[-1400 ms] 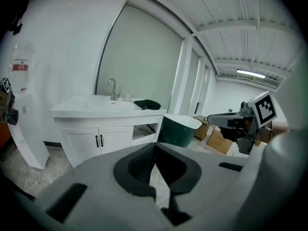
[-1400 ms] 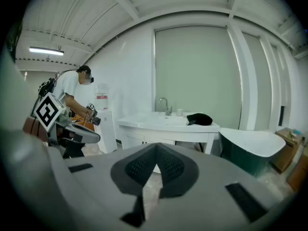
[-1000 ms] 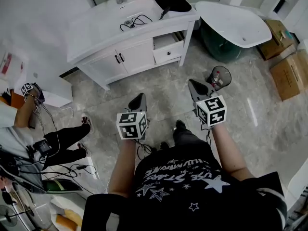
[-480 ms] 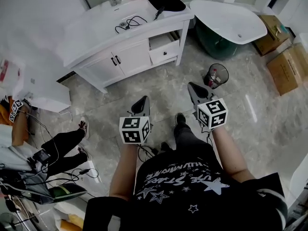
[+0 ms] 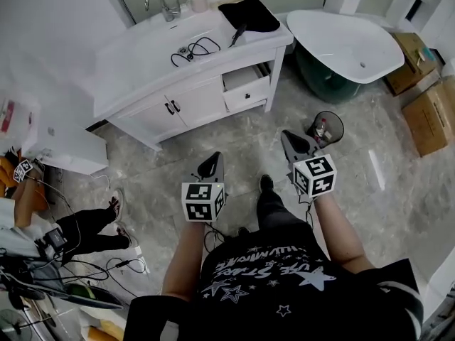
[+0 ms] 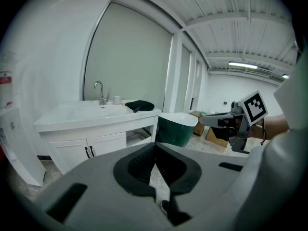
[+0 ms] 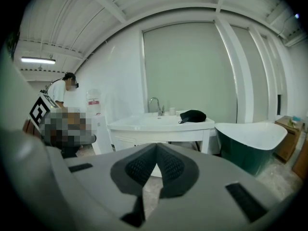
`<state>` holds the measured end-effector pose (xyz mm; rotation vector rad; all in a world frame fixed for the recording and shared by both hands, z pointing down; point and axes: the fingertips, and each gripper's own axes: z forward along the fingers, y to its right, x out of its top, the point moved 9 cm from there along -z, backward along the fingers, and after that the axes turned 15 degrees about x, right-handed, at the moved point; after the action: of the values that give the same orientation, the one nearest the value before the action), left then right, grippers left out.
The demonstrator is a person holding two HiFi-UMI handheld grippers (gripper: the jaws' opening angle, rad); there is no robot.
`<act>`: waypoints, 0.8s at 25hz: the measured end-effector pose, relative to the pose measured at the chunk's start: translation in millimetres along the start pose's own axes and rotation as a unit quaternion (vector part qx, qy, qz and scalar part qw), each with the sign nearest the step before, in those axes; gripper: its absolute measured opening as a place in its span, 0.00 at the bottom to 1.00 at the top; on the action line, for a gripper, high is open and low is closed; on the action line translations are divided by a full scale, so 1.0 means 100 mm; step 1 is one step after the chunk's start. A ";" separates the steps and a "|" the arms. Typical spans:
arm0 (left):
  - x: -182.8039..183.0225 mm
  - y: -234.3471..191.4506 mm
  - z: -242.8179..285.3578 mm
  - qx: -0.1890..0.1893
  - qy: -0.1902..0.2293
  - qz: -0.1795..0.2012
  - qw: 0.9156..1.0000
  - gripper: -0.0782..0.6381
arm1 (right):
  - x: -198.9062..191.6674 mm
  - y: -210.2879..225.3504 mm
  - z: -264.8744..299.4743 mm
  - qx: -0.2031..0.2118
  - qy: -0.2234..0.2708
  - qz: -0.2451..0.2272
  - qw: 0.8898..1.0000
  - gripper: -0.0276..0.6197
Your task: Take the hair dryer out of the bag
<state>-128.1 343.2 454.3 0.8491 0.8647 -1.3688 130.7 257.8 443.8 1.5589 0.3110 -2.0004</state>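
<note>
The worktop stands at the far left, with a tap and a cup along its far edge. A bag lies on its right end, and a cord lies just left of the bag. A bathtub stands right of the worktop. A bin stands on the floor, nearer than the bathtub. Boxes sit at the far right.

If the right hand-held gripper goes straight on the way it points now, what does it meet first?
Probably the white vanity, near its open drawer. The right hand-held gripper, jaws shut and empty, aims there across bare floor; the waste bin stands aside. Depth is unclear.
</note>
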 end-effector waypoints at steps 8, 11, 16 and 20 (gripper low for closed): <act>0.51 0.10 0.82 0.006 0.012 -0.013 1.000 0.12 | 0.36 0.84 0.45 0.013 0.005 -0.011 1.000 0.05; 0.69 0.15 1.07 0.010 0.018 -0.015 1.000 0.12 | 0.45 1.10 0.57 0.017 0.007 -0.010 1.000 0.05; 0.94 0.23 1.45 0.026 0.030 -0.025 0.999 0.12 | 0.59 1.52 0.74 0.033 0.008 -0.012 0.999 0.18; 1.09 0.33 1.71 0.030 0.033 -0.023 0.999 0.20 | 0.67 1.84 0.84 0.039 0.012 -0.009 0.999 0.23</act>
<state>-89.9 142.0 433.5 0.9302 0.9022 -1.4200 157.5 47.1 434.9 1.6334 0.2613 -2.0316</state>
